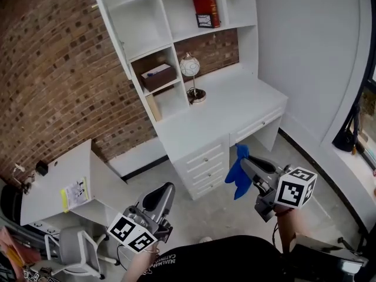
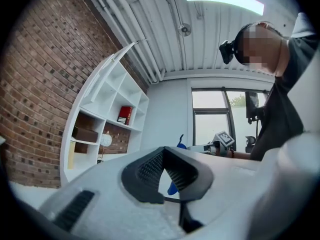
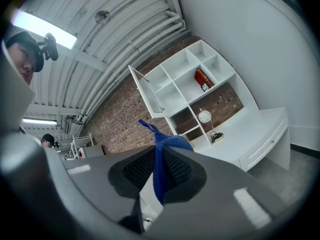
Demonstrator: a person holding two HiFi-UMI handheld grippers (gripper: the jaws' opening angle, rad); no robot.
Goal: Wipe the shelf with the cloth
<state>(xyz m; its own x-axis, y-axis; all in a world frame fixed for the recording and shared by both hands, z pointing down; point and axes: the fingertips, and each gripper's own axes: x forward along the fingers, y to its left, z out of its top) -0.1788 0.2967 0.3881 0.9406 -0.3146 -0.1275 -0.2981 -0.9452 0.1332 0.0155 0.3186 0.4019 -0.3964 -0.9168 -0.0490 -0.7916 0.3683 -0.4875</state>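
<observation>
A blue cloth (image 1: 238,172) hangs from my right gripper (image 1: 247,164), which is shut on it in front of the white desk (image 1: 235,107). In the right gripper view the blue cloth (image 3: 162,164) is pinched between the dark pads and sticks up past them. The white shelf unit (image 1: 176,28) rises above the desk, against the brick wall; it also shows in the right gripper view as the shelf unit (image 3: 185,84). My left gripper (image 1: 166,194) is held low at the left, jaws together with nothing between them. From the left gripper view the cloth (image 2: 174,184) shows beyond the pads.
The shelves hold a red book (image 1: 206,8), a brown box (image 1: 157,76) and a small globe lamp (image 1: 191,75). A cabinet door (image 1: 108,22) stands open at the shelf's left. A second white desk (image 1: 61,184) and a grey chair (image 1: 73,245) stand at lower left. Desk drawers (image 1: 202,166) face me.
</observation>
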